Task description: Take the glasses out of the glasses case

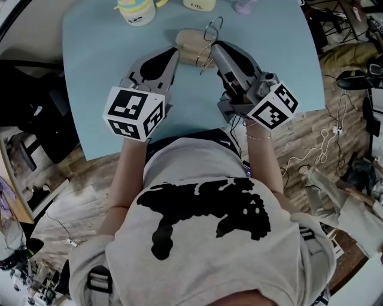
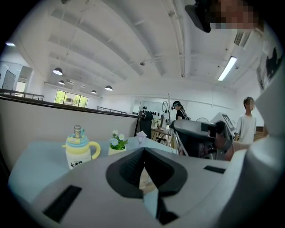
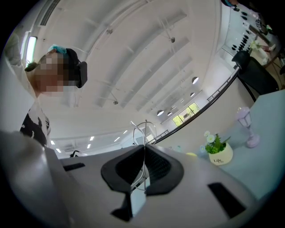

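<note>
Pale blue and mostly bare, the surface (image 1: 90,89) carries a row of small things along its far edge, with wood-patterned floor and loose cables around it. At the left of that row stands a yellow-and-white handled bottle (image 1: 136,11), its top cut off in the head view. Nearer the person, the left claw (image 1: 174,54) has its jaws drawn together. Its own view shows beige between the pads, so it seems clamped on the left edge of the rounded beige glasses case (image 1: 191,43), which lies on the surface. Over the case's right end are the thin silver wire-framed glasses (image 1: 210,36), pinched in the right claw (image 1: 214,49), whose pads are closed on the wire. Farther right along the far edge sit a white pot of small flowers (image 3: 220,153) and a lilac lamp-shaped ornament (image 3: 247,129).

The glasses look very light and easily bent, and lenses would smear or scratch. A gentle hold on the metal near the bridge or a hinge therefore suits better than one on a lens. The case looks stiff enough to be pinned by one edge.

Which part of the frame is pinched I cannot tell. The lenses barely show. Whether the glasses touch the case, and whether the case is open, is hidden behind the claws.
</note>
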`<state>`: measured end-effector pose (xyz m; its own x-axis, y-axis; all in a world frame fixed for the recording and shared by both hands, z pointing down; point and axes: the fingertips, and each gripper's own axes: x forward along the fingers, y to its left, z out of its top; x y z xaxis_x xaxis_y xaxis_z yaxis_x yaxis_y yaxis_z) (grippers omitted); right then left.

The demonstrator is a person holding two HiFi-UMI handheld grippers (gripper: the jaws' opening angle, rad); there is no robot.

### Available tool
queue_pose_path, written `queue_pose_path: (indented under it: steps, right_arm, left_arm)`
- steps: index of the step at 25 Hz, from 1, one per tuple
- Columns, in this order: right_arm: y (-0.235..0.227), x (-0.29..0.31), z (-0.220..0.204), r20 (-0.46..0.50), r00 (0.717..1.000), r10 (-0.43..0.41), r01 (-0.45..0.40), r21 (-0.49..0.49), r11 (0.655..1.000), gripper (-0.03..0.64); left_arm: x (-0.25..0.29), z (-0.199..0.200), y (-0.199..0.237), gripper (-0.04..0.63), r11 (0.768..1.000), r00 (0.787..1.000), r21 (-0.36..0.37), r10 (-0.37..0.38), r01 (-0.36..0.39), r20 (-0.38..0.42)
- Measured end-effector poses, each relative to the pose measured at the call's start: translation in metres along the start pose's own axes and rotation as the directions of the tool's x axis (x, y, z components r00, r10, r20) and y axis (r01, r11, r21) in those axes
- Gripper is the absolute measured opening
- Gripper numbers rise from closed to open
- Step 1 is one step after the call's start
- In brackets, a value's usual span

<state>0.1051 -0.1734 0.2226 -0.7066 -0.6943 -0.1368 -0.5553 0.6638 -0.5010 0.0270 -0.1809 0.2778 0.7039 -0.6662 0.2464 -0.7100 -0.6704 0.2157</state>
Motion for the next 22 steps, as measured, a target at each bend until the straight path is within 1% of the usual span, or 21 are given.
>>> queue_pose_path:
  steps: [7,13,17,22]
  right_arm:
    - [-0.002,0.000,-0.002,0.006,1.000,-0.004,0.004,0.026,1.000,0.011]
    - [-0.002,0.000,-0.002,0.011,1.000,0.000,0.000,0.017,1.000,0.011]
    - [-0.006,-0.001,-0.004,0.005,1.000,-0.028,0.028,0.016,0.999,0.011]
    - [-0.007,-0.001,-0.005,0.006,1.000,-0.021,0.021,0.017,1.000,0.011]
  left_arm:
    - [0.001,-0.001,-0.002,0.012,1.000,1.000,-0.011,-0.004,0.004,-0.003]
    - [0.006,-0.003,-0.006,0.012,1.000,1.000,-0.011,-0.021,0.021,-0.011]
    - [0.005,-0.003,-0.010,0.012,0.999,0.999,-0.020,-0.037,0.037,-0.013]
    - [0.006,-0.004,-0.009,0.012,0.999,0.999,-0.018,-0.038,0.038,-0.020]
